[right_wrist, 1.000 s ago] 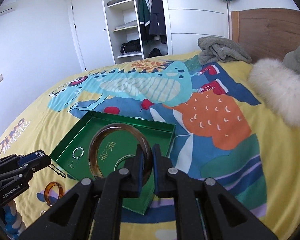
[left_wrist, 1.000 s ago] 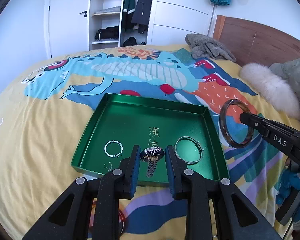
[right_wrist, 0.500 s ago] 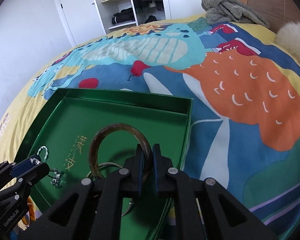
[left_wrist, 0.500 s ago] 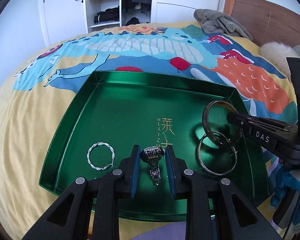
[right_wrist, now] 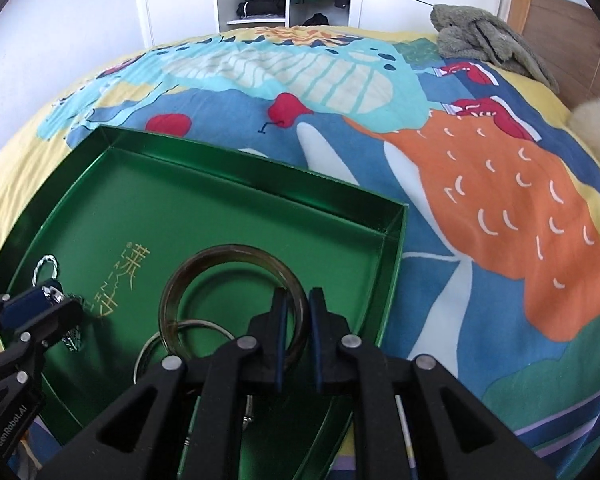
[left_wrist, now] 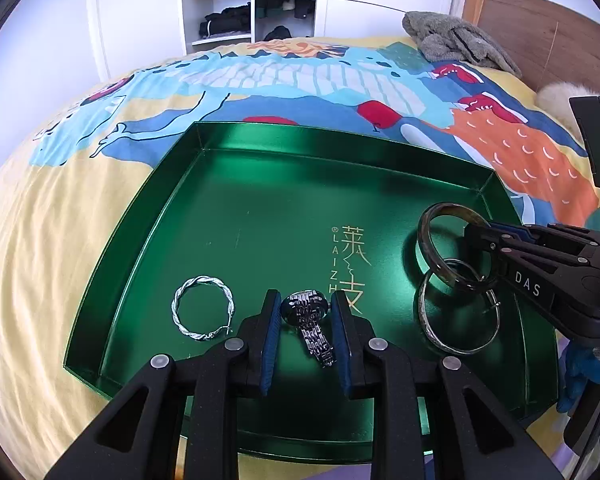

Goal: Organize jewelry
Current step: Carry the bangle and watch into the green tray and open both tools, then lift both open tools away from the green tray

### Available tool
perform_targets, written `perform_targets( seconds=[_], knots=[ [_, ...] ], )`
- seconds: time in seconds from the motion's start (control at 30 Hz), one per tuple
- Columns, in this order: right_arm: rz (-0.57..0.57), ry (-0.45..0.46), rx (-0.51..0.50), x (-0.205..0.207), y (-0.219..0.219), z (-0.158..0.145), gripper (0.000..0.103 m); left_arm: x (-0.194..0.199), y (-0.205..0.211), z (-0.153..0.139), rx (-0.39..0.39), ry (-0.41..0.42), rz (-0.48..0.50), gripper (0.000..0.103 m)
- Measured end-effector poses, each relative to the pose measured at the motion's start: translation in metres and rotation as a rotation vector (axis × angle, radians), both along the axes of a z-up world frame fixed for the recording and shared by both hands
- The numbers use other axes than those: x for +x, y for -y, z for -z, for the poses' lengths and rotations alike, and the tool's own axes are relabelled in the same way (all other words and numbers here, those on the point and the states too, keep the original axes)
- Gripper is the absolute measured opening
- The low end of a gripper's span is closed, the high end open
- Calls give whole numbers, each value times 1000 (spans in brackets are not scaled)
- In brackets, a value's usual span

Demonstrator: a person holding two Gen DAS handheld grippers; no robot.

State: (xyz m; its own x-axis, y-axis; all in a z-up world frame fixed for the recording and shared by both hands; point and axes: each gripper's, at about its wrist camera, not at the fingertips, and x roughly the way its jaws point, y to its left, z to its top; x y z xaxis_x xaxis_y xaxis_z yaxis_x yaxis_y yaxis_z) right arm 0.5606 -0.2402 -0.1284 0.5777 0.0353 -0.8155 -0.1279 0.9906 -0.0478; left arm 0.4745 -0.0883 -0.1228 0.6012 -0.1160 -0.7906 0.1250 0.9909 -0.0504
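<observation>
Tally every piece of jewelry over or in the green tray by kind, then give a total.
Bangles and bracelets: 3. The dark brown translucent bangle between the right gripper's fingers, the plain silver metal bangle and the twisted silver rope bracelet.
Watches: 1. The silver link-band wristwatch, gripped by the left gripper.
Total: 4, all within the green metal tray.
</observation>
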Motion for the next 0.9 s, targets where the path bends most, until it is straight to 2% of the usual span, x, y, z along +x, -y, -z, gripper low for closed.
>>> perform_targets(
  seconds=[0.13,0.33,0.43,0.6,0.9],
  knots=[
    [13,-1,13,-1,4,-1,12,-2,-4,4,9,2,-25,25],
    [30,42,67,-13,13,-18,30,-7,-9,0,-11,-3,-40,38],
    [34,89,104,-29,19,-39,31,-13,-11,-8,-11,8,-36,40],
    [54,172,167,-62,28,-78,31,-31,-14,-36,-23,51,-31,51],
    [28,287,236,-152,27,-139,33,-92,-27,-105,-49,163,-26,58]
  ],
)
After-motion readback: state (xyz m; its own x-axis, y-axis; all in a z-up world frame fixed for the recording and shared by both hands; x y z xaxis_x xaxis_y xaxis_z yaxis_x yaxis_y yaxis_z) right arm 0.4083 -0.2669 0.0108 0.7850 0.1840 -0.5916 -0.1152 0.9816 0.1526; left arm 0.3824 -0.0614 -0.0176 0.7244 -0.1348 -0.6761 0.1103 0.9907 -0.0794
